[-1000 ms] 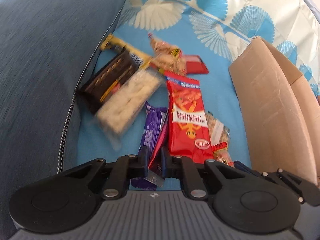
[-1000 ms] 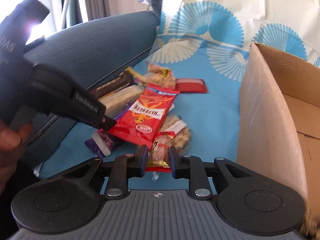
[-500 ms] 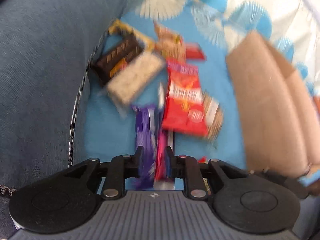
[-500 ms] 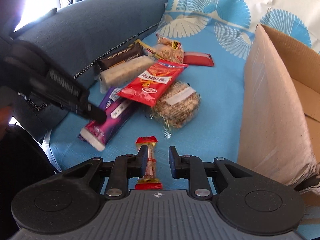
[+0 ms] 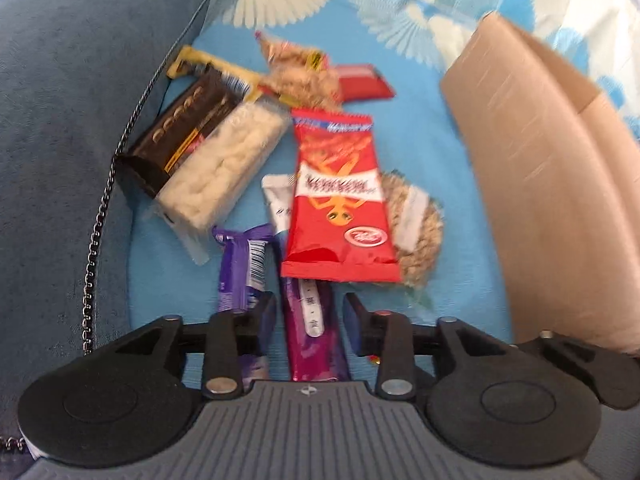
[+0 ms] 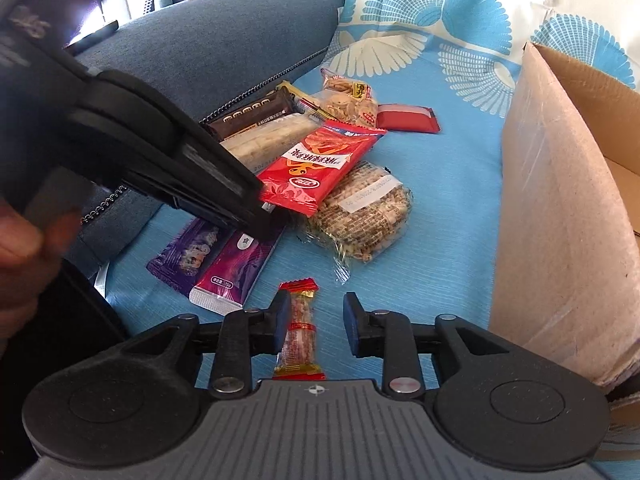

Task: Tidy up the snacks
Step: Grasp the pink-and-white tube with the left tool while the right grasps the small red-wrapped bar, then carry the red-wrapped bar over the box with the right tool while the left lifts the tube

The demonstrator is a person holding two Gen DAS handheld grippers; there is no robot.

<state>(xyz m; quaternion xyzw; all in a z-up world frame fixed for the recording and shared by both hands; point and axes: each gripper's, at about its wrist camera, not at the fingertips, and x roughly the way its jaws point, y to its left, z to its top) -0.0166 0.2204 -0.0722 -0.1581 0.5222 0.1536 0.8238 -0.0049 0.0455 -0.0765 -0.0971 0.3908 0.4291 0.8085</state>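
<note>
Snacks lie on a blue patterned cloth [image 5: 420, 128]. In the left wrist view my left gripper [image 5: 311, 316] has its jaws opening, with a magenta bar [image 5: 314, 332] lying loose between them and a purple bar [image 5: 240, 272] beside it. Beyond sits a red packet [image 5: 340, 200]. In the right wrist view my right gripper [image 6: 316, 316] is also opening. A small red-ended candy [image 6: 300, 332] lies on the cloth between its fingers, close to the left one. The left gripper [image 6: 266, 222] reaches in there above the magenta bar [image 6: 236, 268].
An open cardboard box [image 6: 560, 200] stands at the right. A blue sofa cushion [image 5: 60, 120] with a chain [image 5: 100, 216] borders the left. Further snacks are a dark bar [image 5: 180, 136], a white rice bar [image 5: 224, 172], a grain cake [image 6: 360, 212] and a small red pack [image 6: 404, 118].
Both grippers were shut on snacks a second ago; now the jaws stand apart. The magenta and purple bars and the small candy rest on the cloth, nearer the front.
</note>
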